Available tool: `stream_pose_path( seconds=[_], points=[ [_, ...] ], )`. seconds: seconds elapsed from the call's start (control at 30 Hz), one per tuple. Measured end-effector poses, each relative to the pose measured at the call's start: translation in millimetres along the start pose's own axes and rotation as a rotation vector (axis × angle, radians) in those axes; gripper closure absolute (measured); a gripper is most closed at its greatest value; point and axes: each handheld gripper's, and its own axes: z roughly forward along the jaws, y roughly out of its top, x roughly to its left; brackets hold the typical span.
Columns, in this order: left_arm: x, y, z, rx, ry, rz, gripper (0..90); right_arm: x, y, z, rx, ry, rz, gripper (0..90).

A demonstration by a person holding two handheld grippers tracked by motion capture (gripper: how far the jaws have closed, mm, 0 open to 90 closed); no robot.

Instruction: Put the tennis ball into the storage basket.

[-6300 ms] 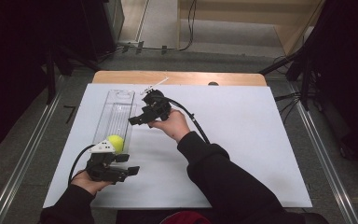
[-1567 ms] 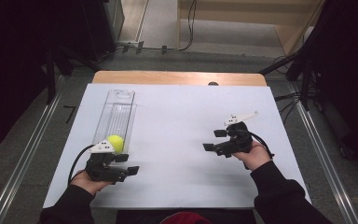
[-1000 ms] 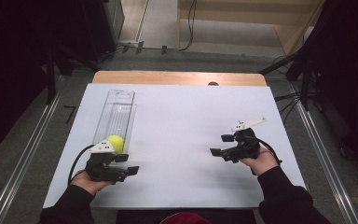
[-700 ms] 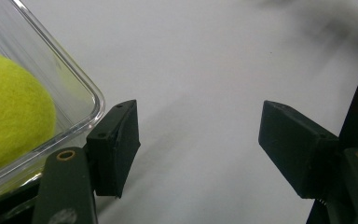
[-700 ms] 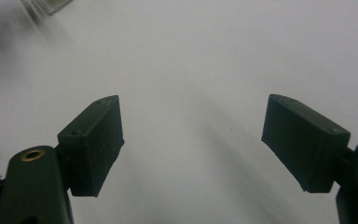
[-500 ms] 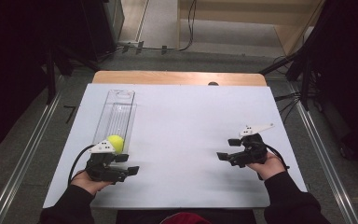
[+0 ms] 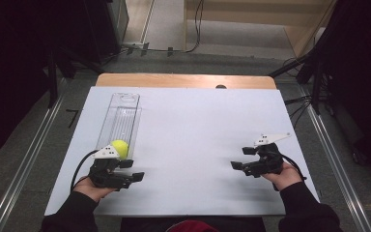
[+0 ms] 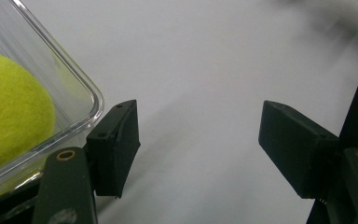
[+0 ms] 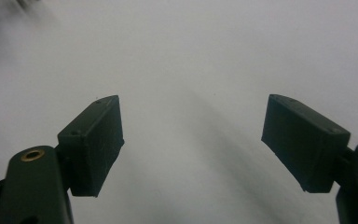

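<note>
The left gripper (image 7: 134, 177) is held low at the near left part of the white table surface (image 7: 198, 125), just beside the near end of the long clear plastic tray (image 7: 121, 121). In the left gripper view its jaws are seen standing apart with only bare table between them; nothing is gripped. One jaw lies close against the rounded near corner of the tray, though contact cannot be confirmed.

A yellow-green felt ball (image 7: 120, 147) rests inside the tray at its near end, against the tray wall. In the left gripper view the ball (image 8: 9, 112) is seen through the clear corner (image 8: 74, 88), outside the jaws.

The right gripper (image 7: 237, 164) is held at the near right part of the table, well apart from the tray and the ball. Its jaws are pointed toward the middle of the table. In the right gripper view the jaws are seen parted, with empty white surface between them; nothing is held.

Both forearms are covered by dark sleeves (image 7: 299, 212) entering from the near edge.
</note>
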Motion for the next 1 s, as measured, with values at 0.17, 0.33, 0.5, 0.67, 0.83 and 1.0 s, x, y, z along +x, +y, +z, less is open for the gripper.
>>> stream_pose_path(
  seconds=[0.17, 0.33, 0.5, 0.67, 0.83, 1.0],
  points=[
    [0.1, -0.2, 0.0, -0.001, 0.001, -0.001, 29.6, -2.3, -5.0, -3.6, -0.008, -0.008, 0.005, 18.4],
    [0.0, 0.0, 0.1, 0.001, 0.000, -0.001, 29.6, -3.1, -9.3, -3.2, 0.015, -0.007, 0.011, 18.4],
    [-0.1, 0.3, 0.0, 0.003, 0.002, -0.001, 29.6, -1.4, -8.6, -0.8, 0.022, 0.007, -0.003, 18.4],
    [-0.3, 0.2, 0.2, 0.002, -0.001, 0.000, 29.6, -2.3, -8.8, -1.4, 0.019, 0.005, 0.000, 18.4],
    [-0.1, 0.2, -0.2, 0.000, -0.001, 0.000, 29.6, -2.5, -8.7, -1.8, 0.019, 0.006, 0.002, 18.4],
    [-0.1, 0.2, -0.2, 0.001, -0.001, 0.000, 29.6, -2.4, -8.8, -1.8, 0.019, 0.006, 0.002, 18.4]
  ],
)
